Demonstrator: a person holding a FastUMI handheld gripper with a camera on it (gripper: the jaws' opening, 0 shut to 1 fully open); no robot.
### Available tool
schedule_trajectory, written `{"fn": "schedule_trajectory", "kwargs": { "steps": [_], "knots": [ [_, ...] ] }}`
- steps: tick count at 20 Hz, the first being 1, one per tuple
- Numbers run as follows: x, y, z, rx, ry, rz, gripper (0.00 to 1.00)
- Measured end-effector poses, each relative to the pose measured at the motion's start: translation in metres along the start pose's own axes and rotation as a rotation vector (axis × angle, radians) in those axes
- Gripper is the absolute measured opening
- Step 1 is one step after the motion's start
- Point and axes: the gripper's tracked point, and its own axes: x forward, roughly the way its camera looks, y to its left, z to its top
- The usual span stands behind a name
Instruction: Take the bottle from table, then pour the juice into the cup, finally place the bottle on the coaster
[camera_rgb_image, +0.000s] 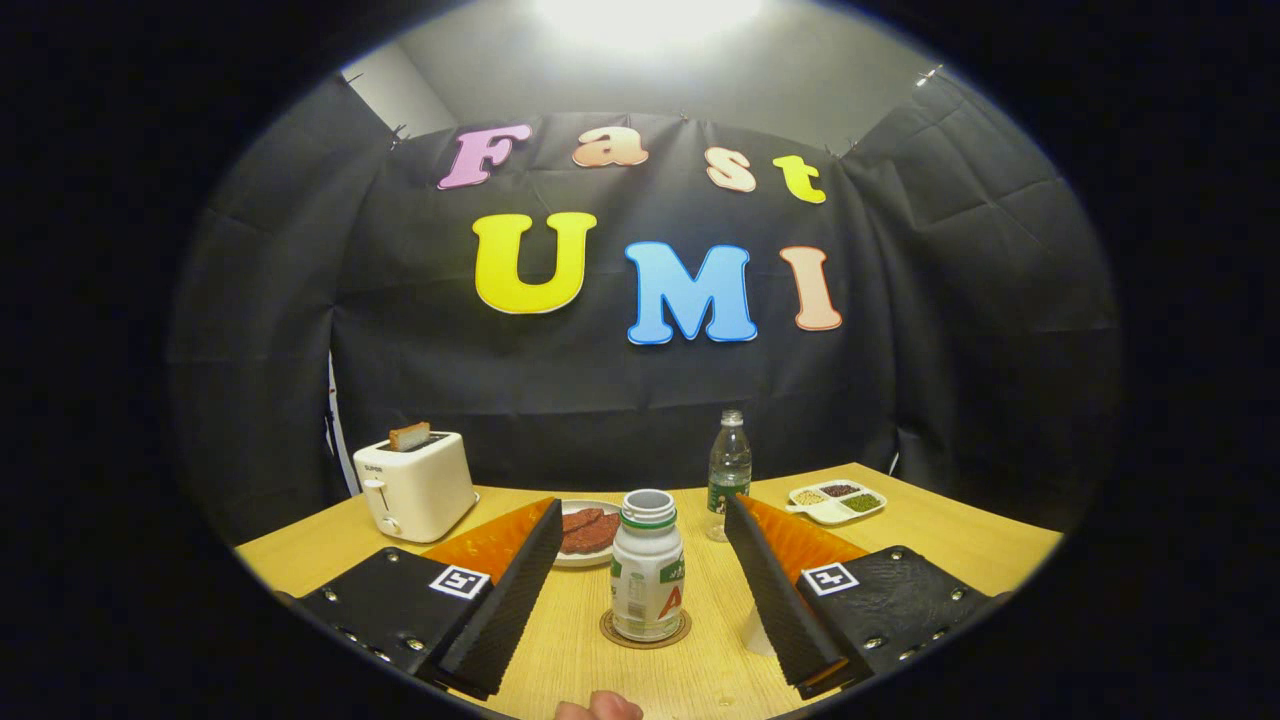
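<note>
A hard overhead lamp burns out to pure white glare above the dark cloth wall, its light falling off quickly toward the sides of the booth. The wooden desk is evenly and warmly lit, with only soft, short shadows beneath the objects on it. Fisheye distortion bows the desk's far edge and bends the wall's folds outward. Focus holds sharp at centre; detail softens and dims near the rim.

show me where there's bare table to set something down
Bare wood lies on the table right of the compartment tray, and between toaster and plate. Crowded middle: white bottle on its coaster, between the open tool fingers, clear bottle behind.
</note>
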Motion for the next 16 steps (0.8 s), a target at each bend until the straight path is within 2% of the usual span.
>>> {"fn": "schedule_trajectory", "kwargs": {
  "steps": [6, 12, 14, 16],
  "knots": [
    [-0.03, 0.011, 0.036, -0.022, -0.044, 0.069, 0.98],
    [-0.042, -0.003, 0.031, -0.051, -0.017, 0.079, 0.98],
    [-0.043, -0.004, 0.031, -0.032, -0.023, 0.108, 0.98],
    [-0.043, -0.014, 0.03, -0.068, -0.032, 0.119, 0.98]
  ]
}}
